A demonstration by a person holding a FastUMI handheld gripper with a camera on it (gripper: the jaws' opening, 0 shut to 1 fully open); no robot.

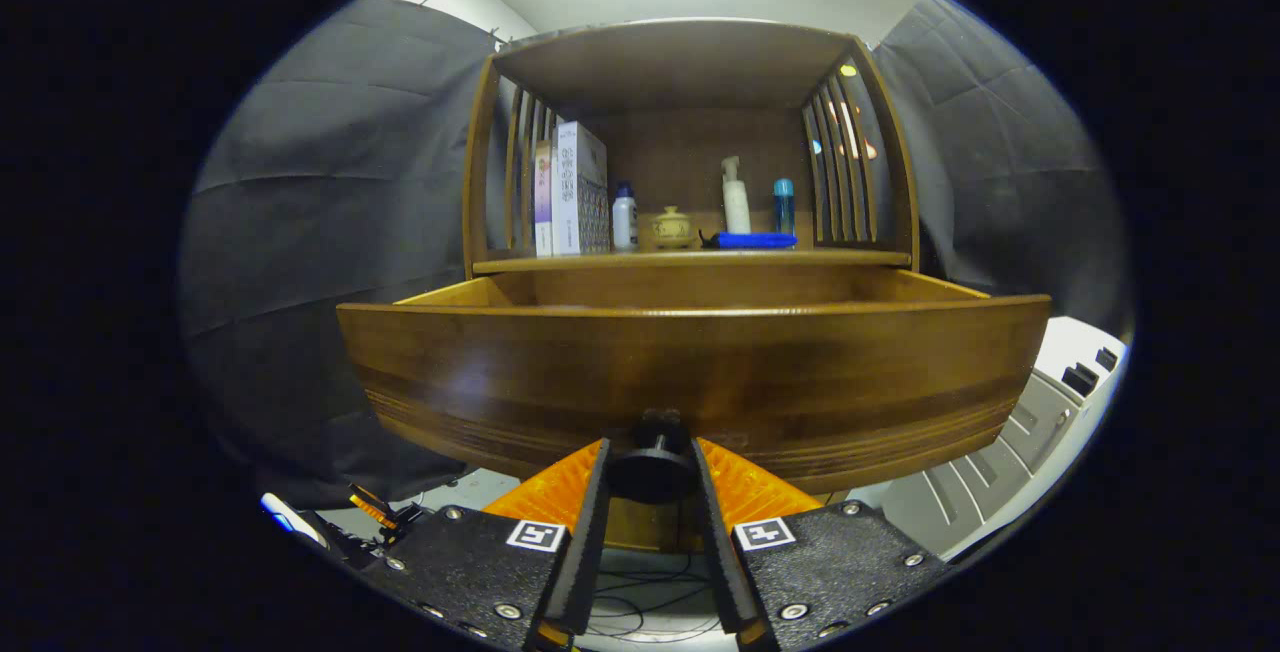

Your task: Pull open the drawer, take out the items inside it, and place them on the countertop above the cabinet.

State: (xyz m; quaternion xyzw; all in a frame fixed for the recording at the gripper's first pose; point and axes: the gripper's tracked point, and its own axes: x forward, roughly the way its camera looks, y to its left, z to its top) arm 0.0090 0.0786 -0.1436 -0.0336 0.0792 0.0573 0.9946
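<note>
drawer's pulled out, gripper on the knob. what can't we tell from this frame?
- Drawer contents: gripper view, the tall front panel blocks the inside.
- Box and bottles on the countertop: too small to identify.
- Gripper contact on the knob: fingers flank it closely; firm pressing is unclear.
- Cabinet below the drawer: hidden by the drawer front.

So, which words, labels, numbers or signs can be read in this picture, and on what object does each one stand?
None can be read.
White box on the shelf: printed pattern and text, too small to read.
Slim box beside it: print blurred.
Three bottles: labels unreadable.
Hand-held gripper, its fingers around the drawer knob: two square black-and-white markers, patterns, not words.
</note>
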